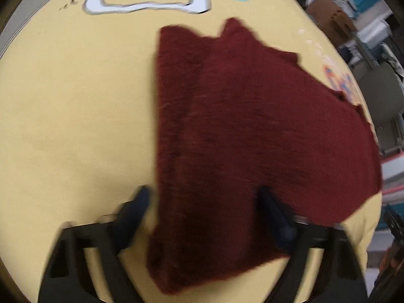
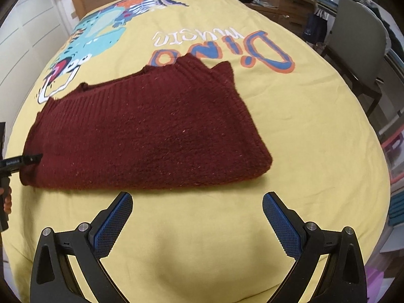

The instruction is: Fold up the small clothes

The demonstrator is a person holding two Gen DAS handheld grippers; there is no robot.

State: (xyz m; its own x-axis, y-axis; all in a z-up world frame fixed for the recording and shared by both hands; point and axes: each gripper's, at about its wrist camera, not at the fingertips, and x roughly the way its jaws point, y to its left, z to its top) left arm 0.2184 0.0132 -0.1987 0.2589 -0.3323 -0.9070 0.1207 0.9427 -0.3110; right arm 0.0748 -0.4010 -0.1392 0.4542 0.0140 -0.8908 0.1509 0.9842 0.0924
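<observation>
Left wrist view, blurred: left gripper (image 1: 203,197) jaws spread wide, straddling the near edge of the folded maroon sweater (image 1: 240,139); nothing pinched. Sweater lies on the yellow bedspread (image 1: 75,113).

Right wrist view: right gripper (image 2: 197,203) jaws wide apart, holding nothing, just short of the sweater (image 2: 141,131), which lies folded mid-bed below the Dino print (image 2: 222,50). A left-gripper finger (image 2: 22,160) touches the sweater's left edge. Grey chair (image 2: 358,40) beside the bed.

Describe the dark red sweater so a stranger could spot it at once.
Start at the bed with the yellow cover printed with a cartoon dinosaur and the word "Dino". Just below that lettering lies the sweater, a folded, fuzzy knit. It is the only garment on the bed, and its solid maroon stands out against the yellow and the bright print.
</observation>
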